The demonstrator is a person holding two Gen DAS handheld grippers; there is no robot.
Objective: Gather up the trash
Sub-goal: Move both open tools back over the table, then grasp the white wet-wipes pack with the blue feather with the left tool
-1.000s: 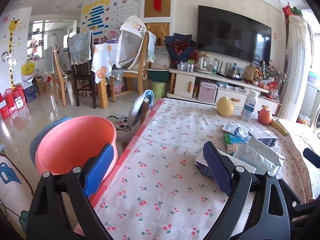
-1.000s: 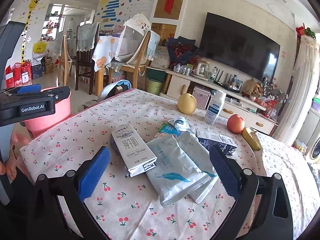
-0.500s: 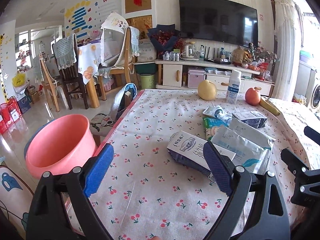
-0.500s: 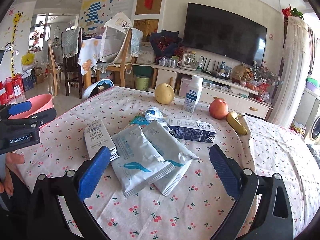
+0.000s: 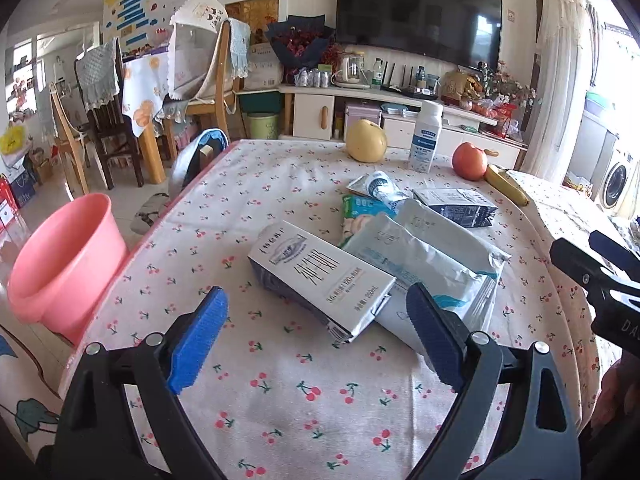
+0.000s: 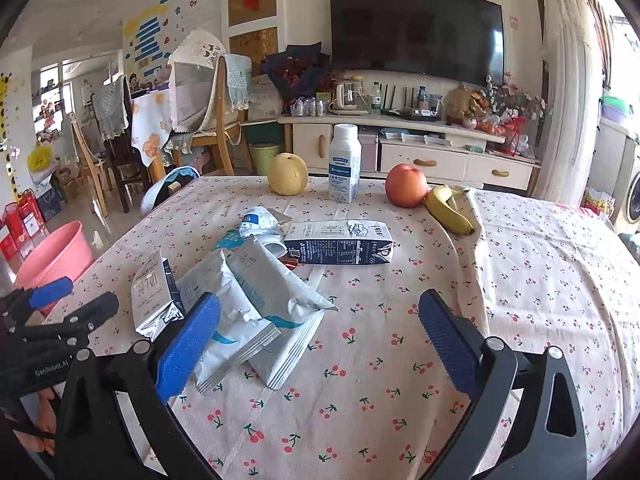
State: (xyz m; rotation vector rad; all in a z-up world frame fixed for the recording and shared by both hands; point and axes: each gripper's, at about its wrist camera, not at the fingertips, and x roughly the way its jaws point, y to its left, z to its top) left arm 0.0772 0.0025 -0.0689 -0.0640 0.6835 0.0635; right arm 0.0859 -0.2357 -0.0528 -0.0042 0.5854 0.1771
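Observation:
A flattened white milk carton (image 5: 320, 276) lies on the cherry-print tablecloth (image 5: 280, 400) just beyond my left gripper (image 5: 316, 340), which is open and empty. Two silver-white pouches (image 6: 256, 304) overlap beside it. A dark blue carton (image 6: 340, 242) lies behind them, with a crumpled wrapper (image 6: 260, 220) to its left. My right gripper (image 6: 320, 340) is open and empty, its left pad over the nearer pouch. A pink bucket (image 5: 60, 256) stands on the floor off the table's left edge.
At the table's far side stand a yellow pear (image 6: 287, 173), a white bottle (image 6: 345, 164), a red apple (image 6: 406, 185) and a banana (image 6: 450, 212). Chairs (image 5: 100, 120), a TV cabinet (image 6: 400, 148) and a green bin (image 5: 262, 125) lie beyond.
Both grippers have swung right and moved in over the table. The bucket slid to the left edge of the left view, and the trash pile now sits close in front of both.

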